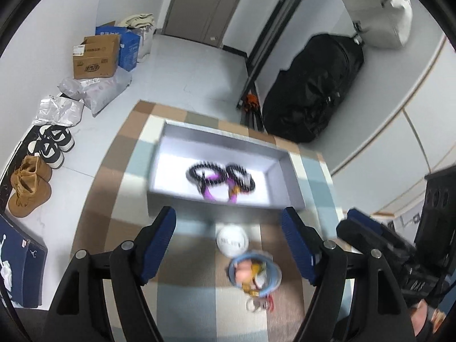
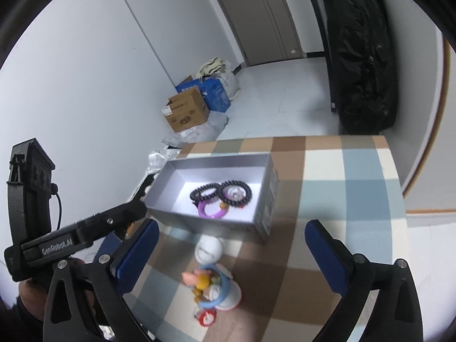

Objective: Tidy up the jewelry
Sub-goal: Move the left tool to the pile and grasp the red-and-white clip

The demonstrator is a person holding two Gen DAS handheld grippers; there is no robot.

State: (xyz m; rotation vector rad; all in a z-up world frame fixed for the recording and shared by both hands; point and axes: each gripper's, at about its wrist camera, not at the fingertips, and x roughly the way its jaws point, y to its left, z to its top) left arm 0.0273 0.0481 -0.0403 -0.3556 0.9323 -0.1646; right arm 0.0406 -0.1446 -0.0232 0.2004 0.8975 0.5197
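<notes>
You are holding the left gripper (image 1: 228,245) with its jaws spread wide and nothing between them; the right gripper (image 2: 230,253) is likewise spread and gripping nothing. The grey box (image 2: 265,216) is sitting open on the checked tablecloth (image 2: 356,188). It is containing two dark beaded bracelets (image 2: 236,192) and a purple bangle (image 2: 211,212), all touching. Just in front of the box, a small pile of loose jewelry (image 2: 211,285) is lying on the cloth: a white bead, a blue ring, amber beads.

Home entryway — shoes (image 1: 42,145), cardboard box (image 1: 95,57), door (image 1: 211,2), checkered table (image 2: 327,199).
</notes>
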